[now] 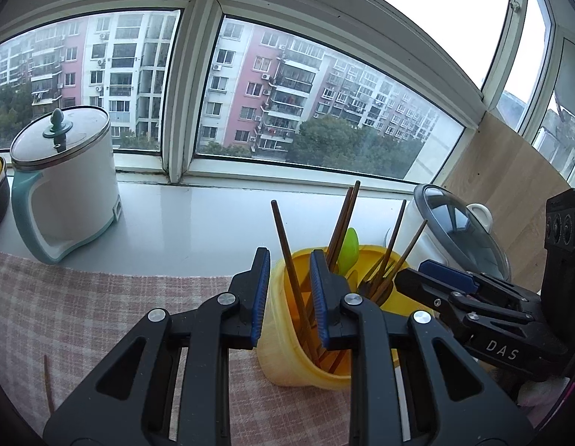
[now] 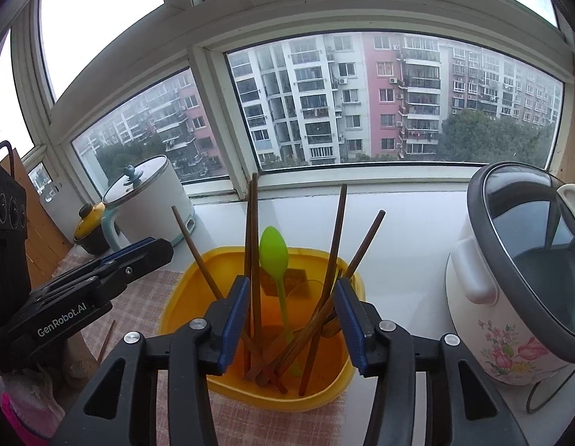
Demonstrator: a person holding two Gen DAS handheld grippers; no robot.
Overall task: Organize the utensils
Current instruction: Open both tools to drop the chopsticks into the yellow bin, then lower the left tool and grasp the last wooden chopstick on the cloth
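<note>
While chopsticks (image 2: 332, 260) crowd yellow holder (image 2: 187, 297), bases hidden; left gripper (image 1: 289, 293), right gripper (image 2: 291, 319) both spread, empty.

Both wrist cameras look down close over the yellow utensil holder (image 1: 287, 338) (image 2: 190, 297), facing the window (image 1: 313, 111) (image 2: 380, 104) at 12 o'clock; each shows the other gripper.

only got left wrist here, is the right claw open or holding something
observer: the right claw is open and holds nothing; it points into the yellow container.
operator: whats the white thing behind the glass lid
observer: a rice cooker with pink flowers printed on its side.
operator: green spoon all the way in?
observer: yes, the green spoon stands bowl-up, its handle reaching down to the container floor.
</note>
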